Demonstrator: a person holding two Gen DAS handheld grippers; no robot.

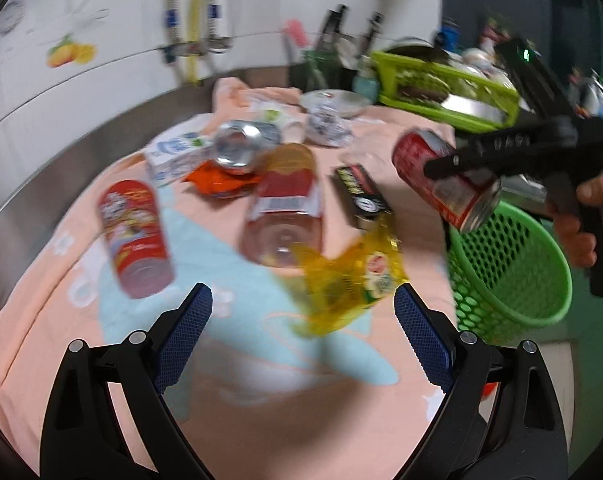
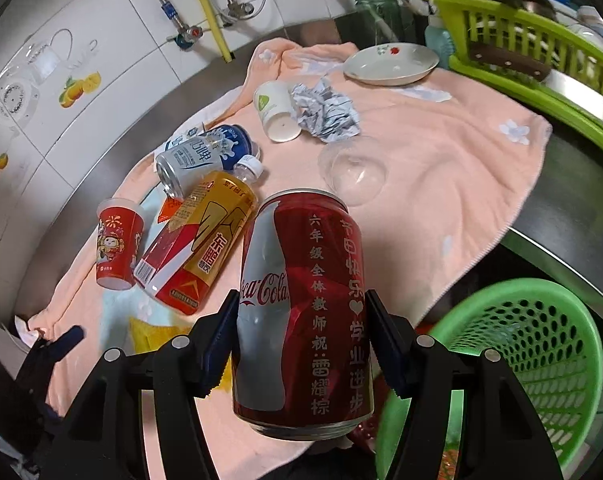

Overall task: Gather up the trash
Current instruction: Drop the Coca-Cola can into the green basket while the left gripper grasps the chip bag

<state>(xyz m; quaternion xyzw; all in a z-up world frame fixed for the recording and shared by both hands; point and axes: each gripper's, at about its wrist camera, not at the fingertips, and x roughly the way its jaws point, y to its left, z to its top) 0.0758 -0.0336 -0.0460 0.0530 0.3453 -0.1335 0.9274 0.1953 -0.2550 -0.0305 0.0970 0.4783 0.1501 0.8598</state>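
Surface: steel counter (image 2: 573,184)
Directly on it: pink towel (image 2: 441,184) ahead of both jaws; green rack (image 2: 541,52) far right

left gripper (image 1: 303,316): jaws spread wide, nothing between the blue pads (image 1: 185,332), angled down | right gripper (image 2: 301,320): jaws clamped on a red can's sides, raised | right hand (image 1: 581,216): wrapped around the handle

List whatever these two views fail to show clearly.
- Green basket contents: right wrist view, hidden by the Coca-Cola can and right gripper; the frame edge cuts it off.
- Yellow wrapper print: left wrist view, motion blur.
- Black box label: left wrist view, blurred.
- Left gripper: open, empty.
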